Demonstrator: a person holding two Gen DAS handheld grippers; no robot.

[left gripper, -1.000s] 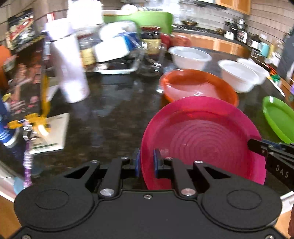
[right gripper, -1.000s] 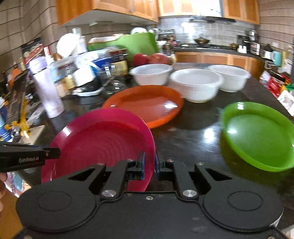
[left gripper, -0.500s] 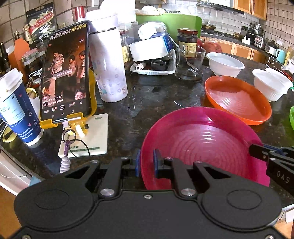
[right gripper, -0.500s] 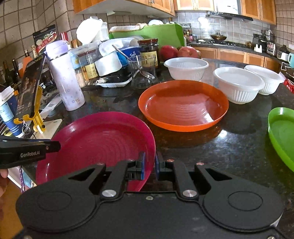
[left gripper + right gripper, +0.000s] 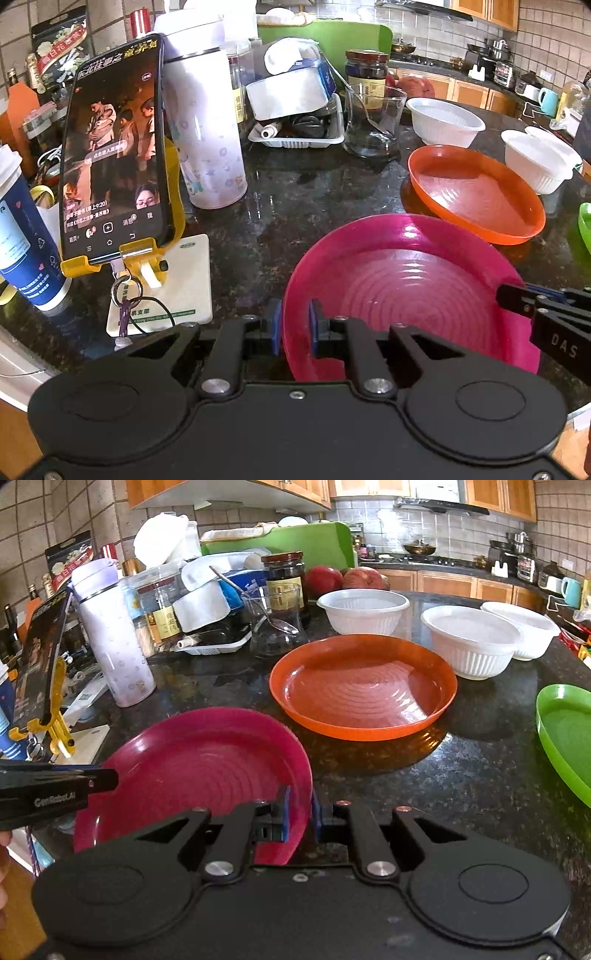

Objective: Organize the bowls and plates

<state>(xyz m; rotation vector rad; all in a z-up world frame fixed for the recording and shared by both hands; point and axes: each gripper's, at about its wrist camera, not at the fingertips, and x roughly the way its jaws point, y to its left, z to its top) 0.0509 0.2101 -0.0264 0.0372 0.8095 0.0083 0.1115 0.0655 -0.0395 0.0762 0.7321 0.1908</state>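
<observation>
A pink plate (image 5: 406, 291) is held by both grippers over the near edge of the dark counter. My left gripper (image 5: 295, 326) is shut on its left rim. My right gripper (image 5: 300, 814) is shut on its right rim; the plate also shows in the right wrist view (image 5: 199, 771). An orange plate (image 5: 364, 686) lies just beyond it; it shows in the left wrist view too (image 5: 476, 195). Three white bowls (image 5: 364, 611) (image 5: 471, 640) (image 5: 524, 627) stand behind the orange plate. A green plate (image 5: 567, 734) lies at the right.
A phone on a yellow stand (image 5: 114, 147), a white tumbler (image 5: 205, 129) and a blue paper cup (image 5: 22, 236) stand at the left. A glass with a spoon (image 5: 373, 118), a jar (image 5: 284, 579) and a cluttered tray (image 5: 295, 133) are at the back.
Both grippers have carried the pink plate to the left and back toward the counter's near edge; the orange plate now lies farther ahead and the phone stand has come into view.
</observation>
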